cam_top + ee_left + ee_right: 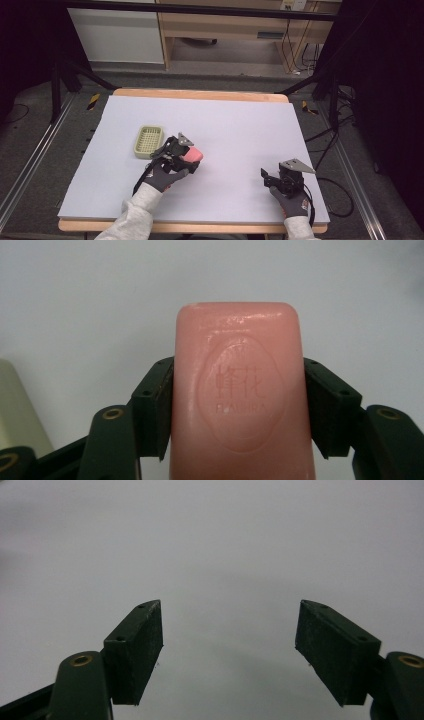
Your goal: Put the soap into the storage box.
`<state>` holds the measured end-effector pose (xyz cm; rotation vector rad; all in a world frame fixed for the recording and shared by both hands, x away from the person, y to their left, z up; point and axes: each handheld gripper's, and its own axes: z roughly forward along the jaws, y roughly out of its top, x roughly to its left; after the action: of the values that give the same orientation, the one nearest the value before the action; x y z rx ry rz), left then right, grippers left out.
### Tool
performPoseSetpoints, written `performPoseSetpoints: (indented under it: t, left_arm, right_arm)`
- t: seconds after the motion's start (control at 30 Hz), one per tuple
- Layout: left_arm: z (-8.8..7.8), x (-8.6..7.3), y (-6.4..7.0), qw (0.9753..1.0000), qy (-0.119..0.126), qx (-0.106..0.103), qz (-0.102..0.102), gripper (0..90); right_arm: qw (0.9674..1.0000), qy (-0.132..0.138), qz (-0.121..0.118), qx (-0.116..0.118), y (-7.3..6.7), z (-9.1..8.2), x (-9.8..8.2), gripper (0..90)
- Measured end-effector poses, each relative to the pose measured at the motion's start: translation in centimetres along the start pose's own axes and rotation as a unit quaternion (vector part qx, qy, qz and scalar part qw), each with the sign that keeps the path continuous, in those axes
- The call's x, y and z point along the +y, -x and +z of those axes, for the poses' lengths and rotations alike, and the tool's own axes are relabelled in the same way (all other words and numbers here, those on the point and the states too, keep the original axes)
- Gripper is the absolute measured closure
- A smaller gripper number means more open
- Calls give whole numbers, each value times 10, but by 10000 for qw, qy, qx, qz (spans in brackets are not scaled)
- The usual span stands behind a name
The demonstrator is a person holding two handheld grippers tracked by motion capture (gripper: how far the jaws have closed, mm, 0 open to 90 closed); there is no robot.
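A person sits at a pale tabletop (225,125), holding a claw in each gloved hand. The left claw (187,159) is clenched on a pink bar of soap (191,154), its two black pads pressing the bar's long sides; in the left gripper view the soap (240,390) stands up between the jaws, with an oval stamp and characters on its face. The soap is held near the middle of the tabletop, just beside a small pale green slotted soap dish (148,141) that lies to its left. The right claw (266,176) rests well apart near the right front edge, its jaws spread wide with nothing between them.
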<state>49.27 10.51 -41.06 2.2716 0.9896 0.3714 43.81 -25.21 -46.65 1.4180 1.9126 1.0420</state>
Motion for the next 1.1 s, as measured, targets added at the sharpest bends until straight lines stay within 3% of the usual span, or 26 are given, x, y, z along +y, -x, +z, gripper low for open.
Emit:
performPoseSetpoints:
  t: [0.4, 1.1]
  left_arm:
    - [-17, -16, -20, 9995, 136, 147, -226, 371]
    - [-33, -22, -53, 9964, 345, 445, -640, 372]
  right_arm:
    - [10000, -2, -16, 16, -1, 0, 0, 271]
    - [9999, 62, -57, 68, -4, 0, -1, 268]
